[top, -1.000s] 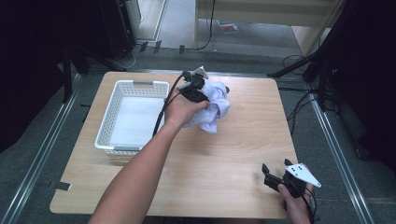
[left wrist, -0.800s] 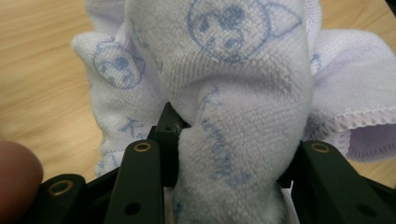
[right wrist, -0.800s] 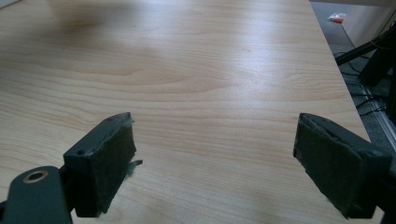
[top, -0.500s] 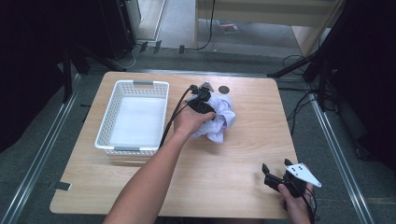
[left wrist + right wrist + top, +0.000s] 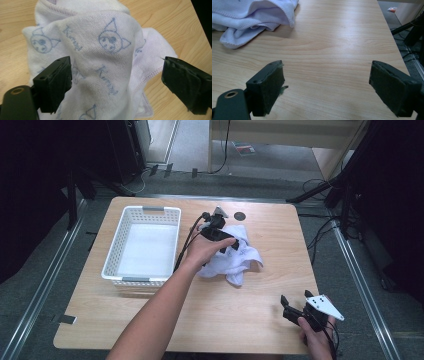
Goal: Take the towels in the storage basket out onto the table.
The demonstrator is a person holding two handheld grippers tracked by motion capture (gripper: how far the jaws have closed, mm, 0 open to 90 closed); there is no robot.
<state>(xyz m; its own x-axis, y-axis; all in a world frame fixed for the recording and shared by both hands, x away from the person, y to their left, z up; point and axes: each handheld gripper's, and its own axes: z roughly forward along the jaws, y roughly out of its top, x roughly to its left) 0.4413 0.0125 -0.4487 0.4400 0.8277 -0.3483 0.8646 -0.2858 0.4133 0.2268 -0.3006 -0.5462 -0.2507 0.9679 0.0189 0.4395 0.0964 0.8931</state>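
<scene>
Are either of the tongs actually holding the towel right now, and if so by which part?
Nothing is held. The left tongs stand open over the bunched towel, jaws wide on either side. The right tongs are open above bare table.

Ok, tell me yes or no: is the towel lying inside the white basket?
No. In the high view the towel lies crumpled on the bare table to the right of the white basket, under the left gripper.

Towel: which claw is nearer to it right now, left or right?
Left. The left claw is right over the towel, jaws open astride a raised fold. The right claw sits open near the table's front right corner, apart from the towel.
</scene>
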